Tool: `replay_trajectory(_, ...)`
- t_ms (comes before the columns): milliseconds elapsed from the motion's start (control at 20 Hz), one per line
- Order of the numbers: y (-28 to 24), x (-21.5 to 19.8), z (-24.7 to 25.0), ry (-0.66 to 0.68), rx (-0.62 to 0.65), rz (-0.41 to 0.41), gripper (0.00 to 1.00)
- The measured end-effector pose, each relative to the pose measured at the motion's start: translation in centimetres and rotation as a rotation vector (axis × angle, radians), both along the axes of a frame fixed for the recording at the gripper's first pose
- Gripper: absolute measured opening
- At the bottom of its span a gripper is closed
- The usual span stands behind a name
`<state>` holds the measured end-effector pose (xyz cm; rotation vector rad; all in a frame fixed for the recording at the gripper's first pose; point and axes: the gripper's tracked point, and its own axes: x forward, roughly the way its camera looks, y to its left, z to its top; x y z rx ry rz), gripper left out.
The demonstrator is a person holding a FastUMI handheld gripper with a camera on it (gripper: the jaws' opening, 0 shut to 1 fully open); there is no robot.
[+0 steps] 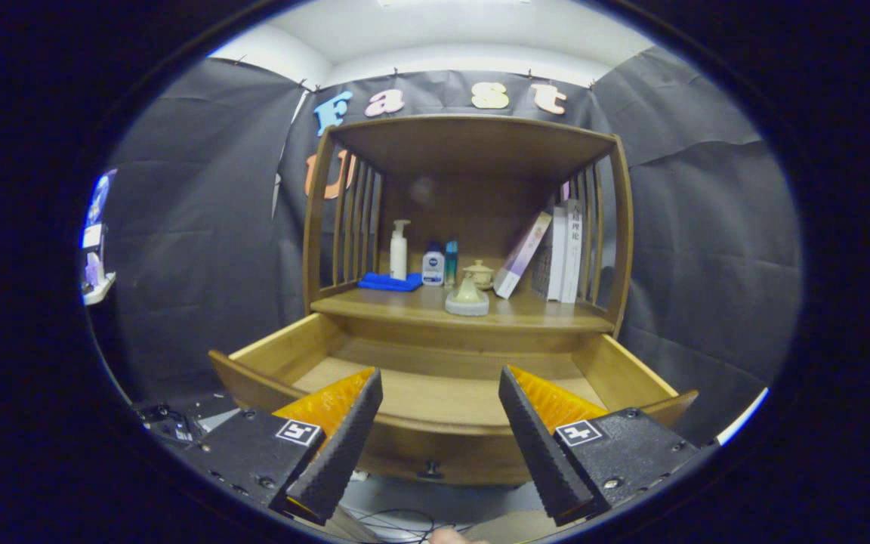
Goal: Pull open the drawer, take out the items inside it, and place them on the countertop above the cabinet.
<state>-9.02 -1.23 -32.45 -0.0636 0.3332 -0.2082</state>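
gripper view: the hand-held gripper (pixel 441 423) is released, its two fingers spread wide apart and grasping nothing. just beyond the fingertips the drawer (pixel 450 397) stands pulled open, one small dark knob (pixel 430 470) low on its front between the fingers. the drawer floor that shows looks bare; the near strip is hidden behind the front panel, so i cannot tell whether an item lies there. further ahead, on the tabletop (pixel 541 311) above the cabinet, sit one pale ceramic pot (pixel 467 298), a lidded jar (pixel 478 273), three bottles, one blue cloth (pixel 390 282) and some books (pixel 559 253). the ceramic pot would likely be heavy, slippery and fragile: best taken by its narrow neck
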Motion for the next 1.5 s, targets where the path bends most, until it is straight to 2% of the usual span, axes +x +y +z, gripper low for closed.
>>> replay_trajectory(300,0.8,-2.7,-3.9,0.073,0.049,-0.006,0.98)
replay_trajectory(450,1.3,-2.4,-5.9,0.12,0.046,-0.012,0.98)
replay_trajectory(650,0.9,-1.8,-7.8,0.169,0.035,-0.066,0.99)
replay_trajectory(750,0.3,-1.9,-8.0,0.171,0.031,-0.115,0.99)
replay_trajectory(900,0.3,-1.3,-8.2,0.186,-0.038,-0.136,0.99)
replay_trajectory(1050,-0.2,-0.9,-8.0,0.184,-0.016,-0.161,1.0)
replay_trajectory(1500,0.0,1.7,-7.6,0.186,-0.009,-0.141,0.98)
